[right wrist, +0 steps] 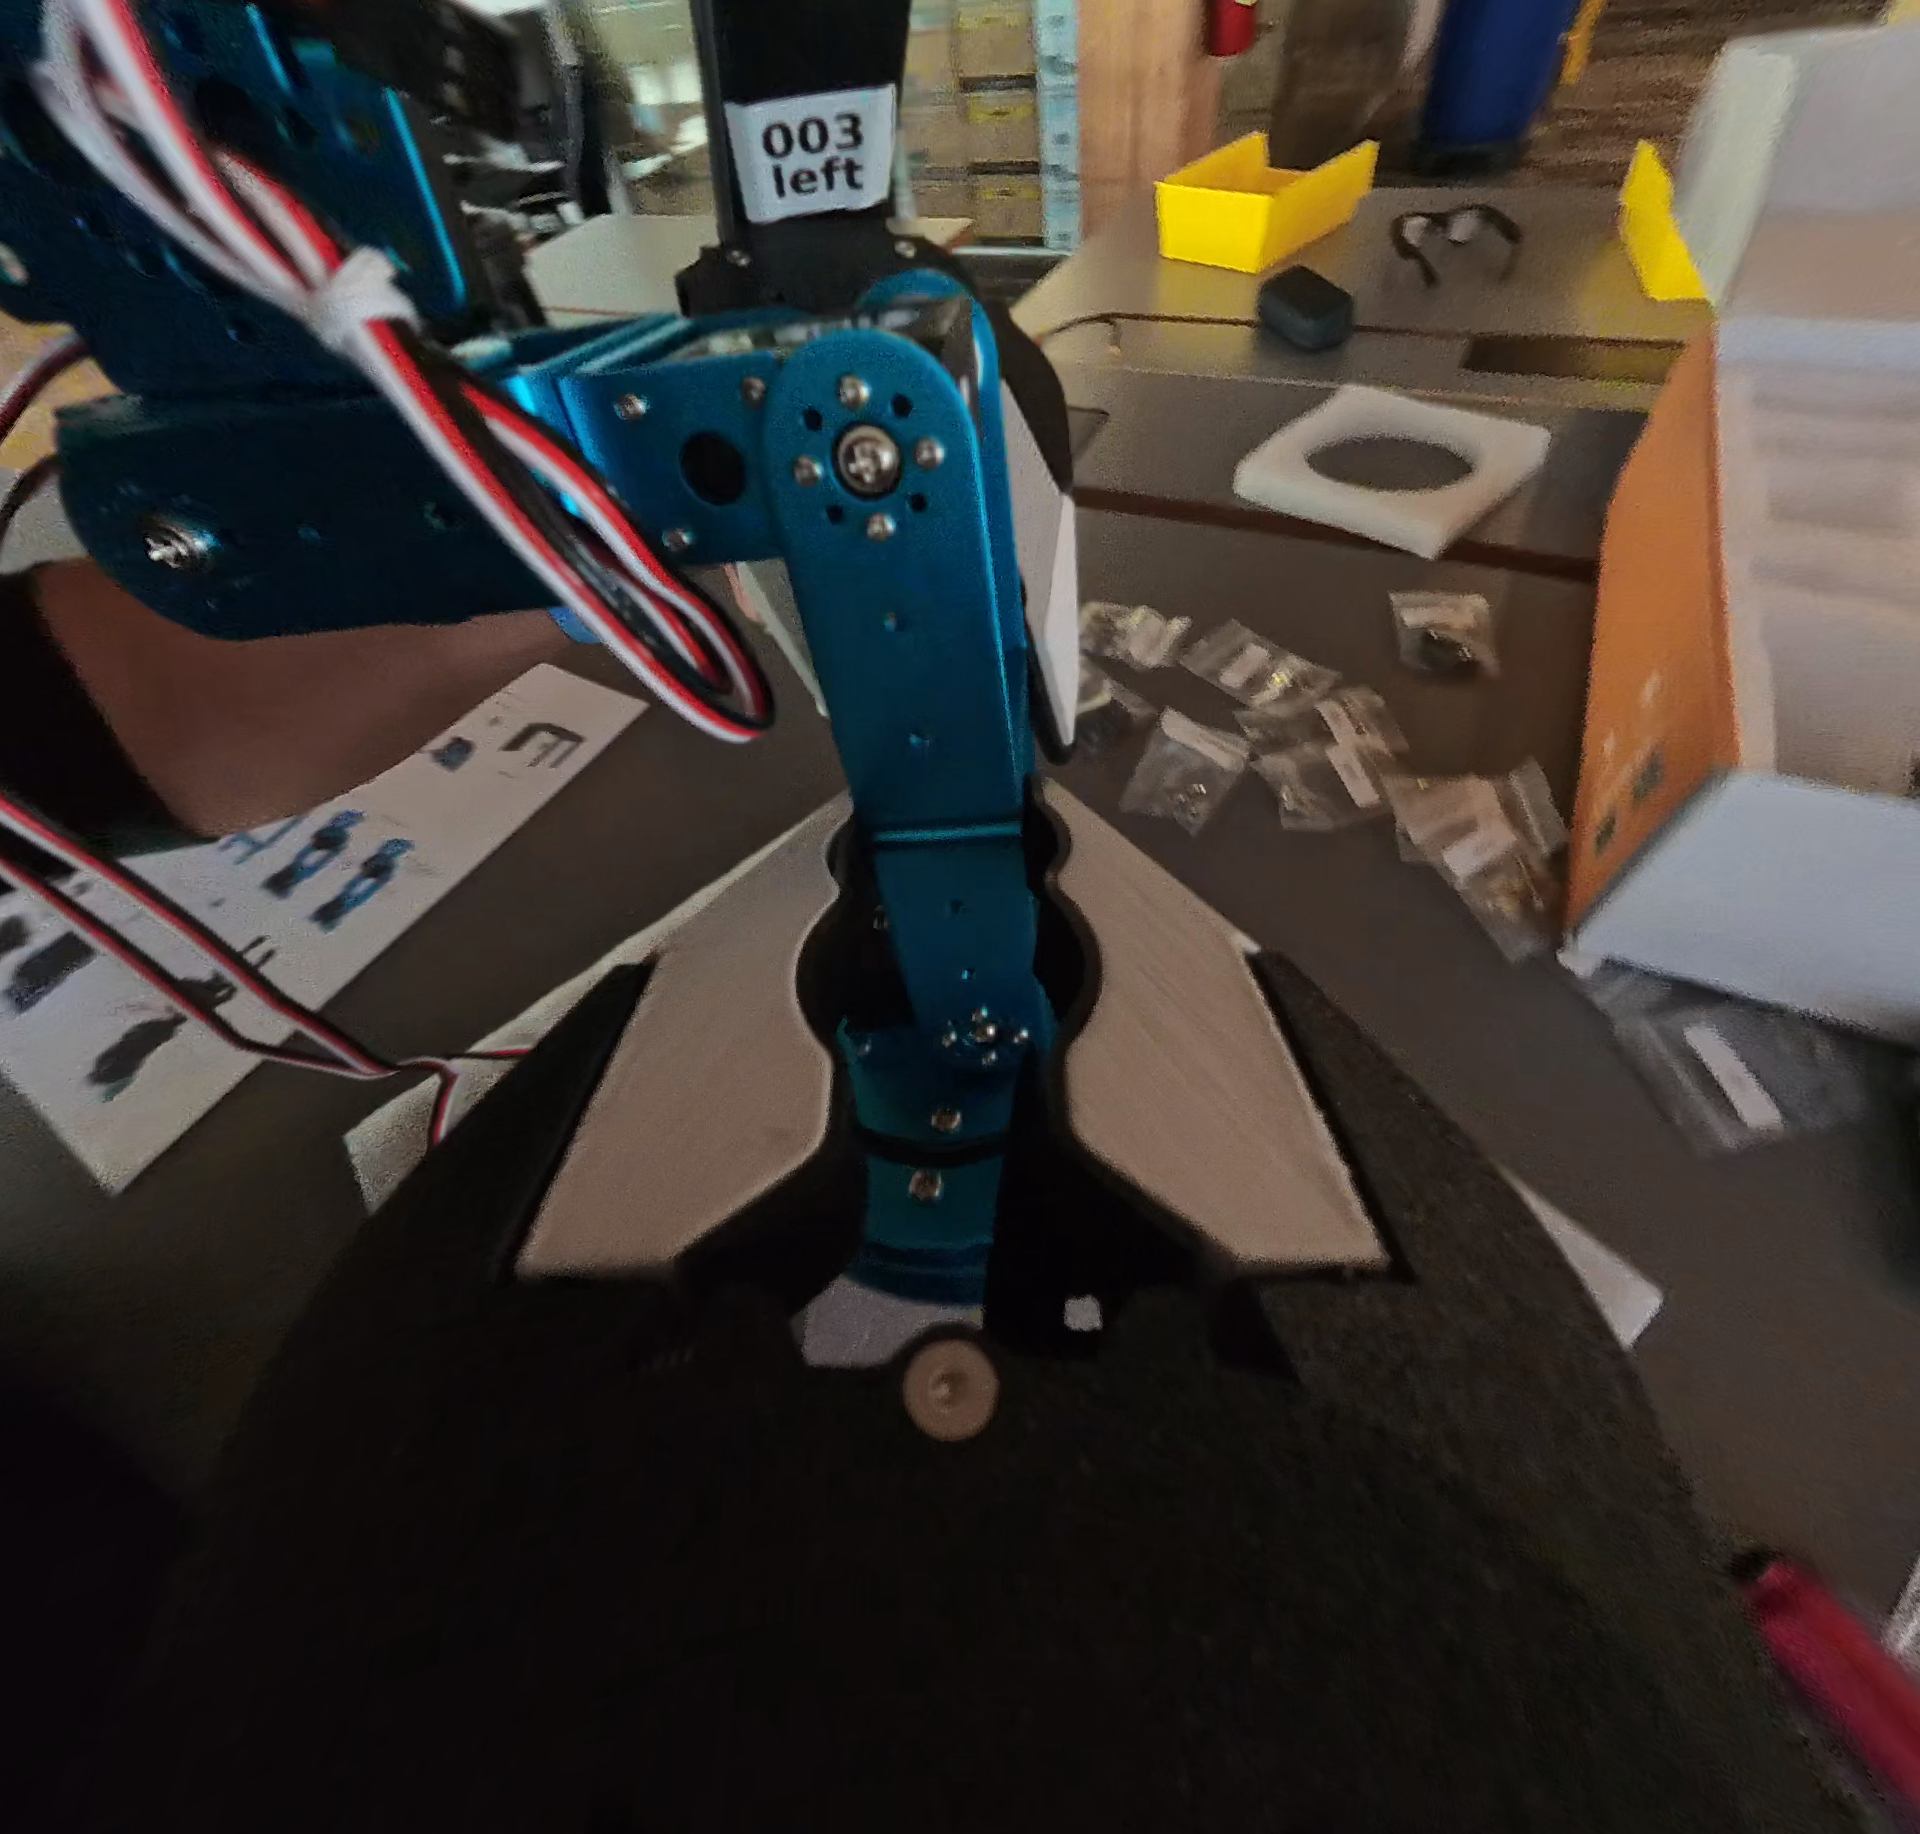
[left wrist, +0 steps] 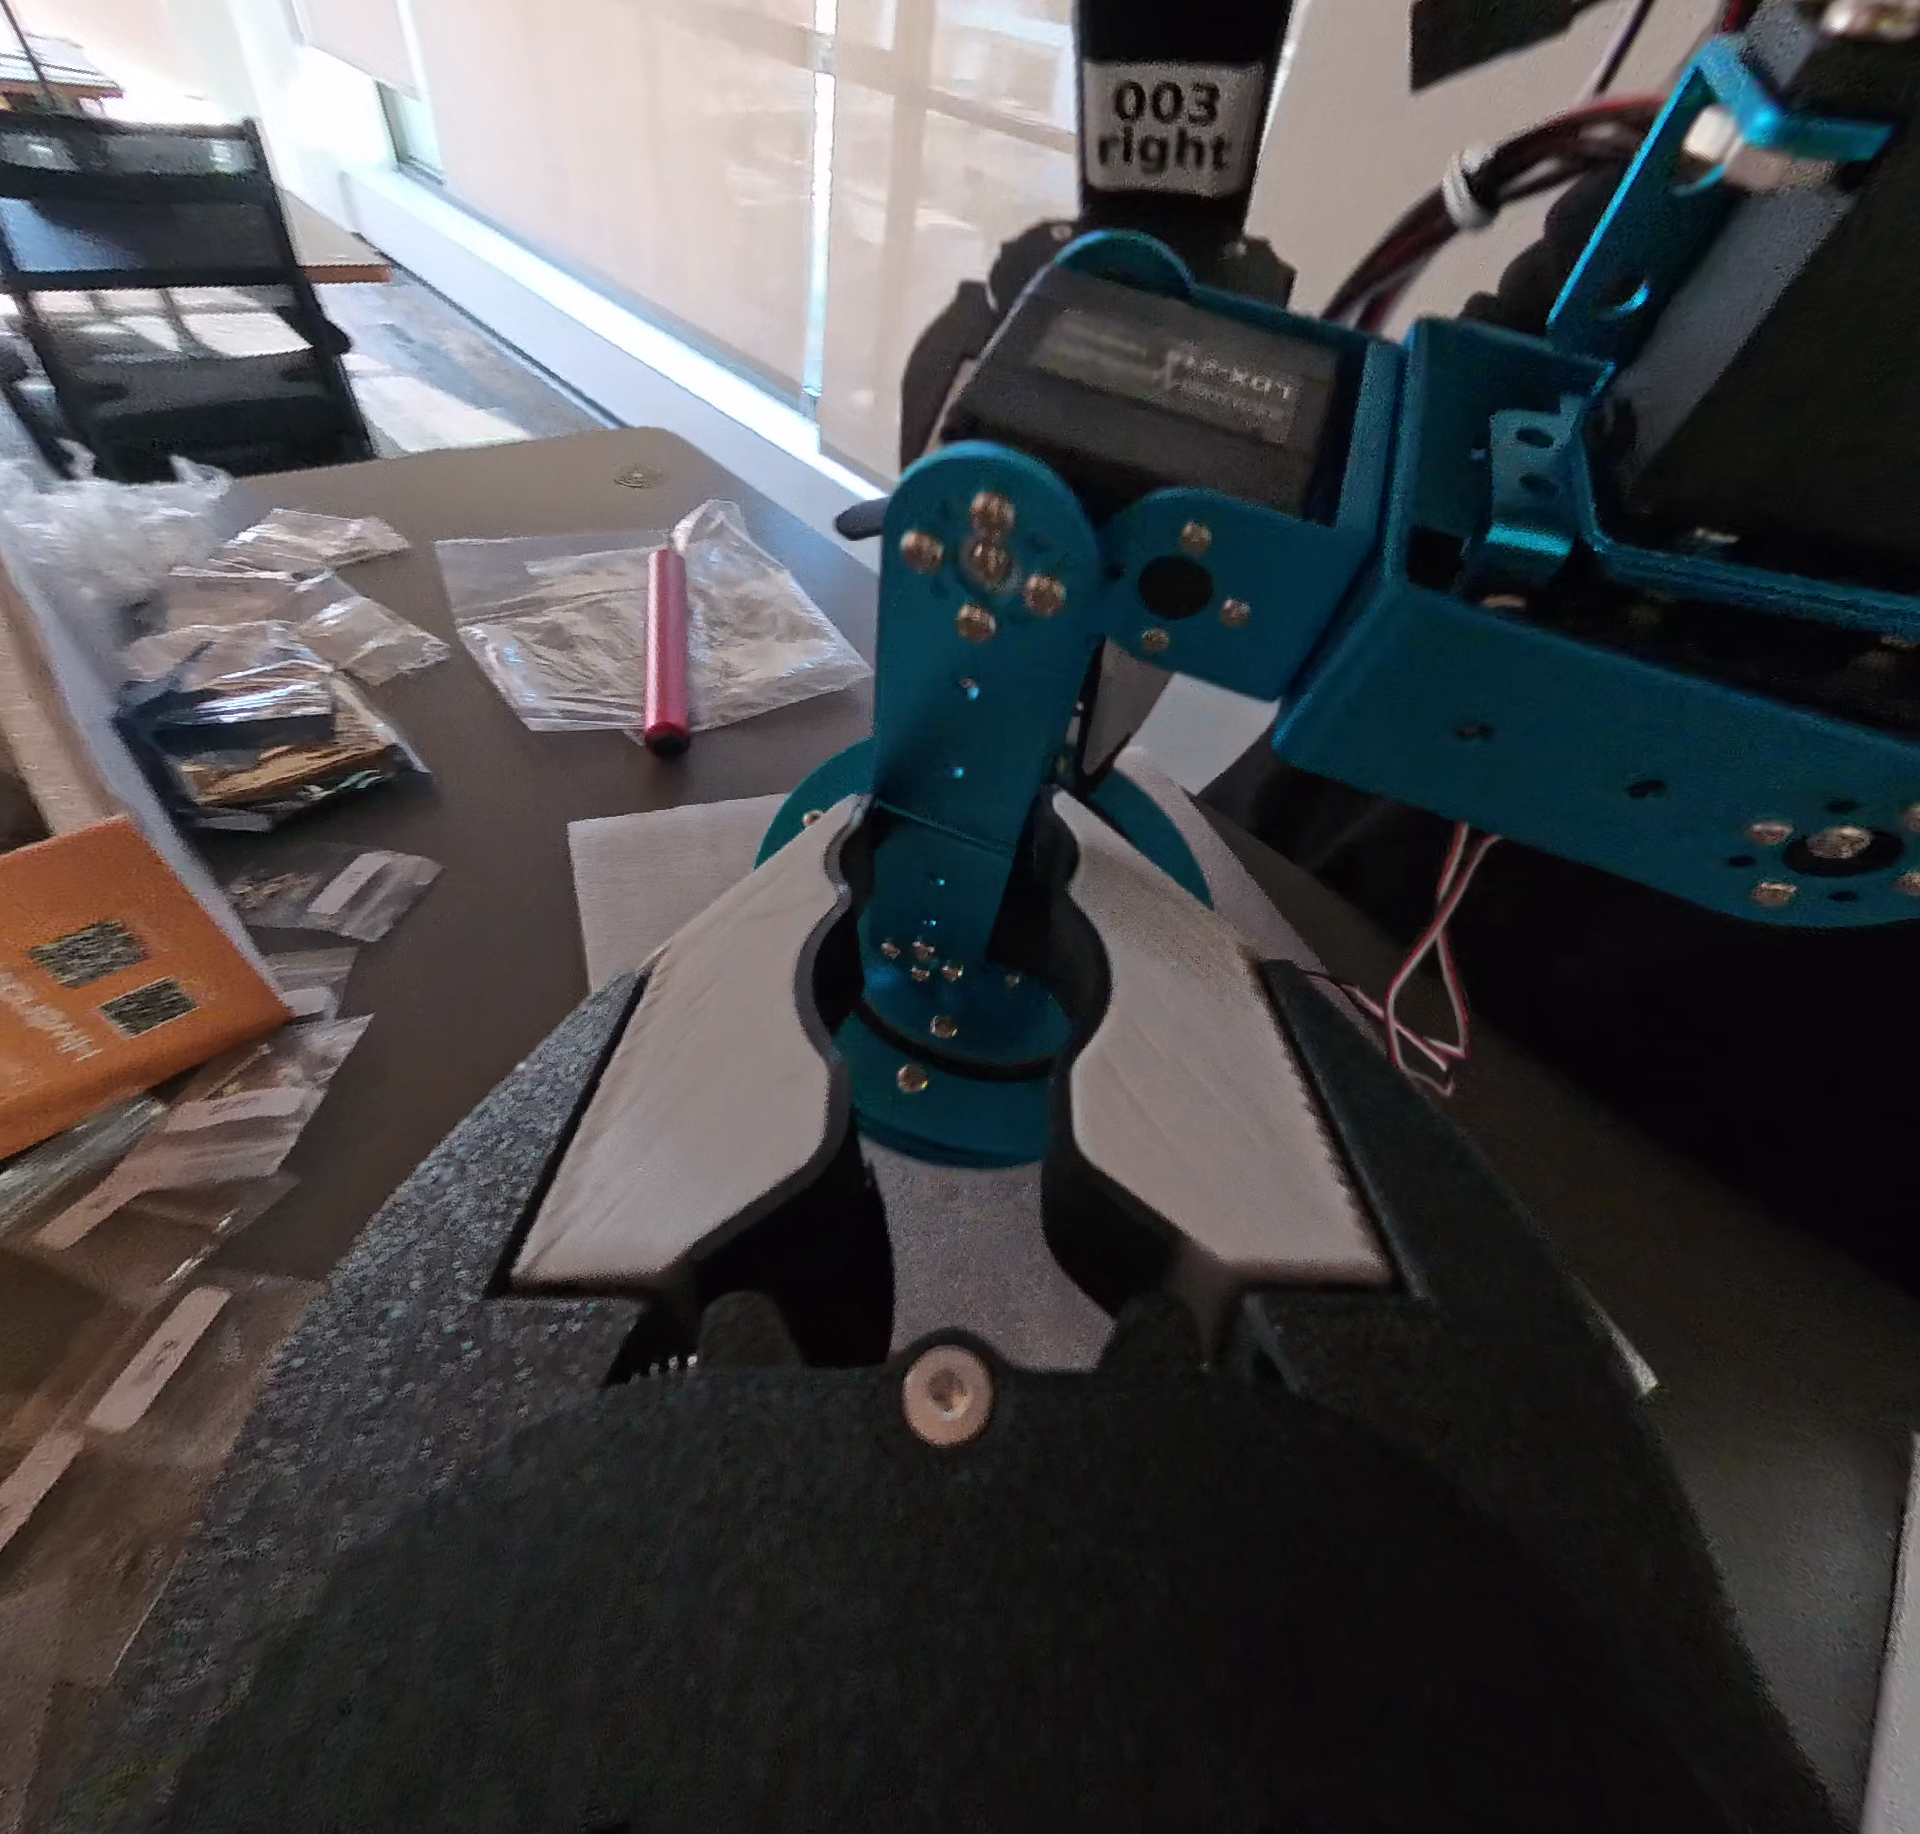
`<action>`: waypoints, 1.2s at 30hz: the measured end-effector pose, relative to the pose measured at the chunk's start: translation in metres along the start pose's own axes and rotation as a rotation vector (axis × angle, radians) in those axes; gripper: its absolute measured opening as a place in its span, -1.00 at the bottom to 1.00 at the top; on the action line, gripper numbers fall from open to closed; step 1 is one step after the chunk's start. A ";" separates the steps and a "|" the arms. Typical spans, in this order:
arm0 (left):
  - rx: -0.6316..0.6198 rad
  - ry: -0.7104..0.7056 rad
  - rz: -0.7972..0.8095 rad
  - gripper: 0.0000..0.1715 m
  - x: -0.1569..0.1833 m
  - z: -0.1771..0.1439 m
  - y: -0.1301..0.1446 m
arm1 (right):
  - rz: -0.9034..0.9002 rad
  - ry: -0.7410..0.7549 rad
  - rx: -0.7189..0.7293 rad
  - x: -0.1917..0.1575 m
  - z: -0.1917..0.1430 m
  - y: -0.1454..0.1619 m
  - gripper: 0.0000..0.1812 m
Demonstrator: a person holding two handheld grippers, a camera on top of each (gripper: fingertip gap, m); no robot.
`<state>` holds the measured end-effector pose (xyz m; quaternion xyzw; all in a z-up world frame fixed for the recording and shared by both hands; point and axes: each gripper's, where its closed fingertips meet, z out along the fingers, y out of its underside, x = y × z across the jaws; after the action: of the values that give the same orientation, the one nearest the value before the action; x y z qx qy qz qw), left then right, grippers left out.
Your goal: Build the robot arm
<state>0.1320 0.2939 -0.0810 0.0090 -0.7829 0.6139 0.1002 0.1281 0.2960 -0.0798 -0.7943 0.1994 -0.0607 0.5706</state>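
A small blue metal robot arm [left wrist: 1507, 662] with black servos and red, white and black wires [right wrist: 364, 330] stands on a dark table. Its long blue bracket [left wrist: 977, 662] hangs down from a servo horn. My left gripper [left wrist: 956, 818] is shut on the lower end of this bracket, which sits in the notch between its silver fingers [left wrist: 707, 1088]. My right gripper [right wrist: 945, 818] is shut on the same bracket [right wrist: 914, 693] from the opposite side. Each gripper shows facing the other: the right one [left wrist: 1164, 122] in the left wrist view, the left one [right wrist: 810, 153] in the right wrist view.
A red pen-like tool [left wrist: 665, 641] lies on clear plastic bags [left wrist: 582, 631]. Several small parts bags [right wrist: 1299, 735], an orange box [right wrist: 1652, 662], a printed sheet [right wrist: 312, 880], a white foam ring [right wrist: 1392, 465] and a yellow bin [right wrist: 1257, 195] lie around. White boxes [right wrist: 1818, 537] stand at the right. Less than 4 cm separates the two grippers' tips.
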 end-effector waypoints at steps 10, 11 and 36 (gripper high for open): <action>0.016 -0.443 -0.097 -0.68 0.021 -0.034 -0.014 | -0.127 -0.613 -0.148 -0.029 0.011 -0.034 -0.69; 0.002 -0.492 -0.115 -0.68 0.022 -0.035 -0.009 | -0.129 -0.687 -0.178 -0.031 0.013 -0.027 -0.69; 0.031 -1.203 -0.424 -0.67 0.022 -0.014 0.026 | -0.161 -1.539 -0.405 -0.021 0.013 0.022 -0.60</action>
<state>0.1087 0.3164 -0.0985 0.5086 -0.6743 0.4797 -0.2378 0.1079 0.3091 -0.1022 -0.7135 -0.3012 0.5008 0.3865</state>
